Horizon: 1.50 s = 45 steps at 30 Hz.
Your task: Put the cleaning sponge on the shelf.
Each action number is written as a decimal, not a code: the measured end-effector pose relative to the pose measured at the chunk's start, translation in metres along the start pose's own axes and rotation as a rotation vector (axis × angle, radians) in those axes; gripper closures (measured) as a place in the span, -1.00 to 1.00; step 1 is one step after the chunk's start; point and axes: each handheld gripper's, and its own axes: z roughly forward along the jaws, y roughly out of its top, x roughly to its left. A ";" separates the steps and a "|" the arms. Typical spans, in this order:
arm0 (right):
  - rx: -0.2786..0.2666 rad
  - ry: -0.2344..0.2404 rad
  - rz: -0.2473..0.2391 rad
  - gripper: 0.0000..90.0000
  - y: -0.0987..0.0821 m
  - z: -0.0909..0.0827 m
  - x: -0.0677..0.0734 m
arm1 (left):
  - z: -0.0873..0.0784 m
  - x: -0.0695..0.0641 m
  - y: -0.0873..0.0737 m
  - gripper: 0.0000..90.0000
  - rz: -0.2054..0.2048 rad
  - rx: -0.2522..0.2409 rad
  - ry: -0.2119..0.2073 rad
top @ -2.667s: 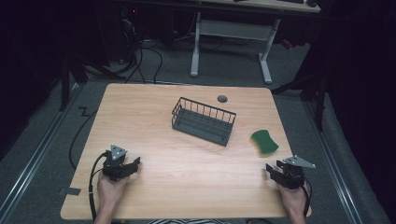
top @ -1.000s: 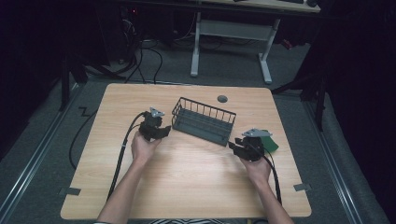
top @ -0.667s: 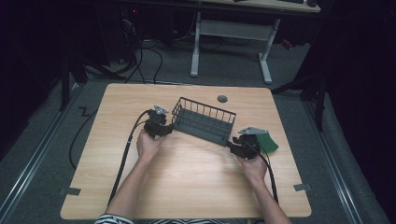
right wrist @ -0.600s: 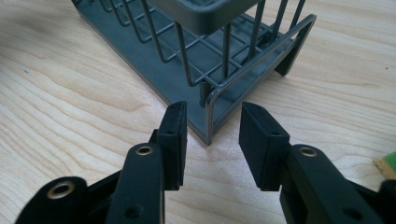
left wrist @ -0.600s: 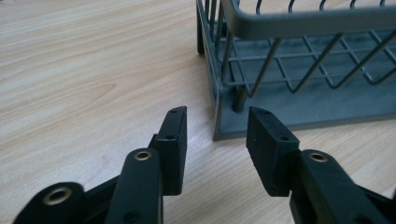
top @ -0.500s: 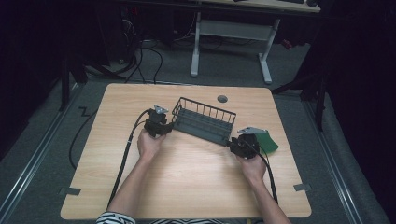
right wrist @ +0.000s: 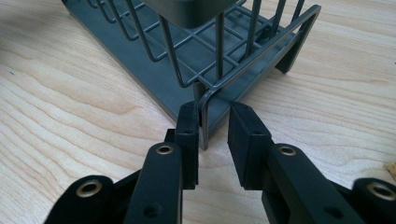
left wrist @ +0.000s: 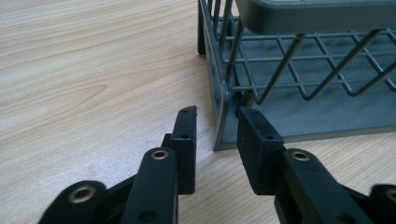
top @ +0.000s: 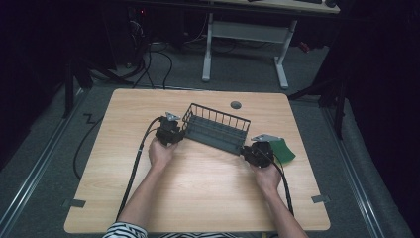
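Note:
A dark grey wire rack (top: 218, 130) stands slanted in the middle of the wooden table. My left gripper (top: 179, 135) is at its left end. In the left gripper view the rack's corner post (left wrist: 222, 116) stands between the jaws of that gripper (left wrist: 217, 116), with a gap on both sides. My right gripper (top: 245, 150) is at the rack's right end. There the bent end wire (right wrist: 205, 105) lies between the jaws of that gripper (right wrist: 212, 109), close against the left pad and clear of the right one. Both pairs of jaws have just been closing.
A green sponge (top: 283, 150) lies on the table just right of my right hand. A round cable hole (top: 236, 105) sits near the far edge. Each gripper trails a black cable toward the near edge. A desk frame (top: 245, 29) stands on the floor beyond the table.
Both hands have come from the table's near corners up to the two ends of the rack. Over the last second they edged in closer to it. The rack has not moved.

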 end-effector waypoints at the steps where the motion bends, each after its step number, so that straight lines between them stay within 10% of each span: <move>1: 0.002 -0.001 0.000 0.70 0.000 0.000 0.001 | 0.000 0.001 0.000 0.60 -0.003 0.000 0.001; 45: 0.024 0.022 -0.062 0.92 -0.018 -0.021 0.011 | -0.015 -0.015 -0.012 0.93 0.060 0.044 -0.072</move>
